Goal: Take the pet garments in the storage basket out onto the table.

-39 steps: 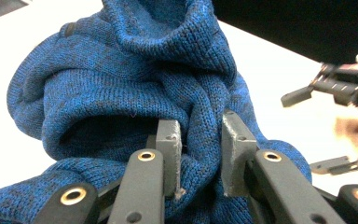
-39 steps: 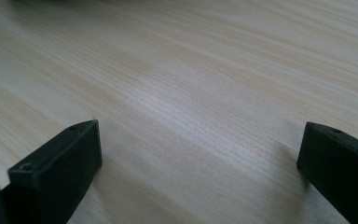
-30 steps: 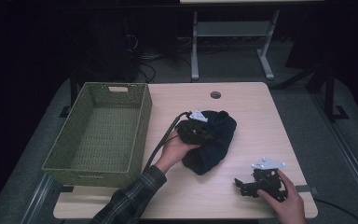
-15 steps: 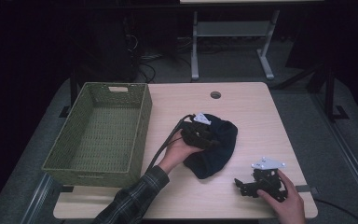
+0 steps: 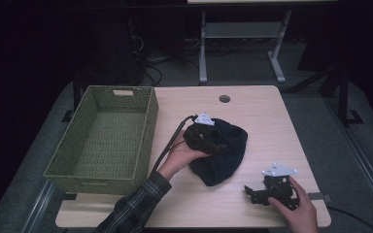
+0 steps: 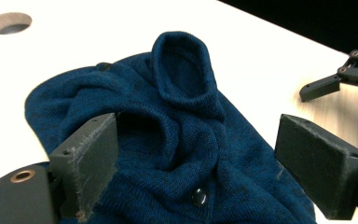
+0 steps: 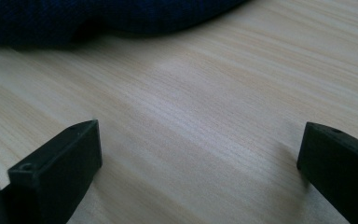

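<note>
Your left gripper (image 6: 196, 158) hovers over the blue sweater (image 5: 223, 150) at table centre, jaws just spread wide, nothing pinched. It's soft, light, floppy — grab a thick fold near the collar (image 6: 182, 70) at twelve o'clock. Right gripper (image 5: 252, 192), at five o'clock from it, gapes empty.

A dim lab or office: bare wooden desk (image 5: 272, 121) with cable hole (image 5: 224, 98) (cables (image 5: 150, 73) behind), grey carpet (image 5: 311, 92).

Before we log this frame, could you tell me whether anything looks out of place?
The dark blue knitted garment lies crumpled in a heap on the table, beside the green basket, one cuff sticking up. Nothing looks spilled or damaged.
</note>
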`<state>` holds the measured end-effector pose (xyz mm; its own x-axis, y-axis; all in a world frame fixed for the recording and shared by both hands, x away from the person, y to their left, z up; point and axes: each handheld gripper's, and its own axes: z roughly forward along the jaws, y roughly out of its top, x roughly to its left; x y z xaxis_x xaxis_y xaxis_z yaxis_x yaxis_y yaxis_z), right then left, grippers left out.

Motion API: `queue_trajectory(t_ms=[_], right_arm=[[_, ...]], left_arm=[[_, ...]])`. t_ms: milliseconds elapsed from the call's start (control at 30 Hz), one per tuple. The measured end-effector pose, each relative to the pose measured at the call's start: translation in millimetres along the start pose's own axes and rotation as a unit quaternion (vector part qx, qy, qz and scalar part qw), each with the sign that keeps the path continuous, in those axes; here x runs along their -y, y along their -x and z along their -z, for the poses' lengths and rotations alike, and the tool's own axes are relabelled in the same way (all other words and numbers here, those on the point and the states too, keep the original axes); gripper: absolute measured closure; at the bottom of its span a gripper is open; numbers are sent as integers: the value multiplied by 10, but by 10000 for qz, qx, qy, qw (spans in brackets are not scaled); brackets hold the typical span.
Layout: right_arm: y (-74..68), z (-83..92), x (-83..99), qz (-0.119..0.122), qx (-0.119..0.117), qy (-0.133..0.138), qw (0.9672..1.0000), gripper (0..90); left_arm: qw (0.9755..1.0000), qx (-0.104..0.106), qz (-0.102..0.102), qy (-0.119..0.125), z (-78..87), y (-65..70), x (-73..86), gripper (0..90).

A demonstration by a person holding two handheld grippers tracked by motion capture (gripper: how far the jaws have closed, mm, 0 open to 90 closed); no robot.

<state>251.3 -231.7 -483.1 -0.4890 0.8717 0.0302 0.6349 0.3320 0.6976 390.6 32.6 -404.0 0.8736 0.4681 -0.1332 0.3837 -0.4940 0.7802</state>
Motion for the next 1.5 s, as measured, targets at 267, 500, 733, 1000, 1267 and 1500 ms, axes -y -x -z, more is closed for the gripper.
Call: queue_trajectory(t_ms=[267, 500, 733, 1000, 1267, 1500], right_arm=[[1, 0, 0, 5, -1, -2, 10000, 0], [1, 0, 1, 6, -2, -1, 10000, 0], [1, 0, 1, 9, -2, 0, 10000, 0], [0, 0, 0, 4, -2, -2, 10000, 0], [0, 0, 0, 2, -2, -2, 10000, 0], [1, 0, 0, 8, -3, -1, 10000, 0]], left_arm=[[9999, -56, 20, 128, 137, 47, -2, 130], [9998, -132, 10, 180, 301, 81, 54, 130], [9996, -193, 67, 216, 457, 106, 191, 130], [9993, -281, 119, 231, 585, 154, 336, 130], [9991, -341, 119, 208, 677, 230, 511, 130], [9990, -436, 106, 79, 710, 270, 697, 130]])
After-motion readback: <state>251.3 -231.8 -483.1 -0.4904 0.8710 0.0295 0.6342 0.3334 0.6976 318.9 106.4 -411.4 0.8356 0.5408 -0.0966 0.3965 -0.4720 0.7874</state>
